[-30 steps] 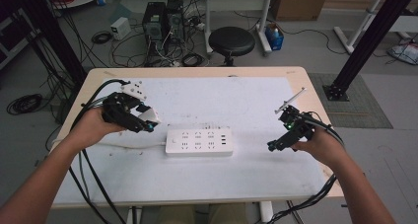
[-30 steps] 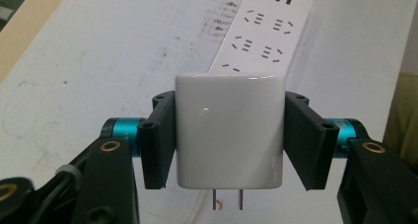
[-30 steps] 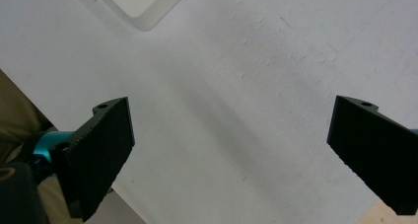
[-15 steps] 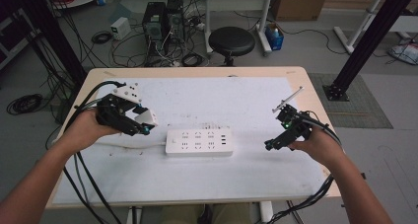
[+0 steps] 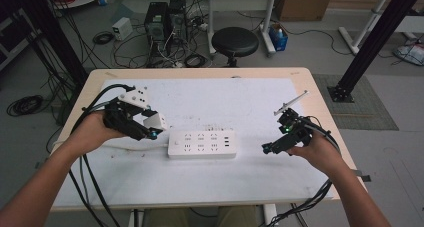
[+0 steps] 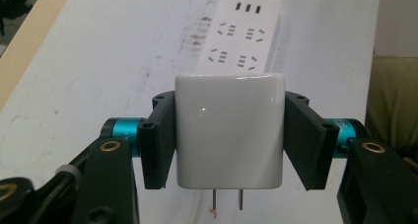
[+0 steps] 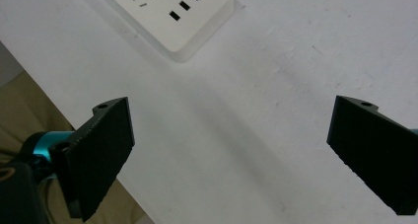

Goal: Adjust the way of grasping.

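white charger [image 6: 230, 130] clamped in left tool [image 6: 230, 135] has shifted slightly up-desk; power strip [image 5: 201, 144] lies ahead, unplugged. right tool [image 7: 231, 150] gapes wide, empty.

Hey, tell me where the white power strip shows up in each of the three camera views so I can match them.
High view: the power strip lies mid-table, between the two grippers.
Left gripper view: top centre, beyond the white plug adapter clamped in the jaws.
Right gripper view: one end at the top left, ahead of the open jaws.
Shared landmark: the strip's row of three small slots at one end.
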`<state>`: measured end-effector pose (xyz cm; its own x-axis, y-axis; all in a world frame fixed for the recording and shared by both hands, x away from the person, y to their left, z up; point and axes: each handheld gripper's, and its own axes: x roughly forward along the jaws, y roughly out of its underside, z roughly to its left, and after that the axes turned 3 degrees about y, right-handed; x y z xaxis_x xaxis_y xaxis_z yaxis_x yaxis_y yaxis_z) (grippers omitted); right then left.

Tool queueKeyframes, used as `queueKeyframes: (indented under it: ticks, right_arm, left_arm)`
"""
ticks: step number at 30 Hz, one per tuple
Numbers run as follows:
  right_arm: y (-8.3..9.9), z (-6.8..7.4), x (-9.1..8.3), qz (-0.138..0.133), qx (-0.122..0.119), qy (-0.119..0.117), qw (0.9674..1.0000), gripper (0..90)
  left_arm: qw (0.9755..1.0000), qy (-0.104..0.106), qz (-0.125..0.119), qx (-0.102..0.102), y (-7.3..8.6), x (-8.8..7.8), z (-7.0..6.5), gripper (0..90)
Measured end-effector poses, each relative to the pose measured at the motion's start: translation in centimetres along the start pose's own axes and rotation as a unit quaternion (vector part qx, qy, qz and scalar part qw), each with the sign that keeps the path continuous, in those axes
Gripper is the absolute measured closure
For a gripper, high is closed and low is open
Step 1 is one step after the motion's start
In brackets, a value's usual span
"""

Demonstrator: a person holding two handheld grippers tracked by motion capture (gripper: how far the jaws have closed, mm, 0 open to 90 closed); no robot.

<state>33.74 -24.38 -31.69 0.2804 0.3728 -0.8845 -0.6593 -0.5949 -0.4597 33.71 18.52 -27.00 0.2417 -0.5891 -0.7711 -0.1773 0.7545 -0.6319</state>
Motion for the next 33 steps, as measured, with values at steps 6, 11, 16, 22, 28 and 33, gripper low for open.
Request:
queueKeyframes:
  ticks: [6,11,16,22,28,33]
  right_arm:
    - [-0.2,0.3,0.0,-0.029,0.036,-0.035,0.9983,3.3]
    - [-0.4,0.7,0.1,-0.052,0.057,-0.068,0.9947,3.3]
    - [-0.6,1.0,-0.2,-0.074,0.088,-0.108,0.9875,3.3]
    - [-0.7,1.2,0.2,-0.095,0.139,-0.173,0.9703,3.3]
    - [-0.9,1.6,0.1,-0.116,0.175,-0.225,0.9515,3.3]
    - [-1.2,2.1,0.3,-0.115,0.195,-0.25,0.9414,3.3]
  left_arm:
    - [0.9998,0.008,-0.001,0.019,-0.9,1.0,-0.6,42.4]
    - [0.9995,0.012,0.004,0.03,-1.8,2.0,-0.9,42.4]
    - [0.999,0.017,0.0,0.041,-2.7,2.9,-1.4,42.4]
    - [0.9981,0.025,0.001,0.057,-3.9,4.4,-1.8,42.4]
    - [0.9972,0.035,-0.002,0.067,-5.2,5.9,-2.5,42.4]
    - [0.9966,0.043,-0.003,0.071,-5.9,6.8,-2.8,42.4]
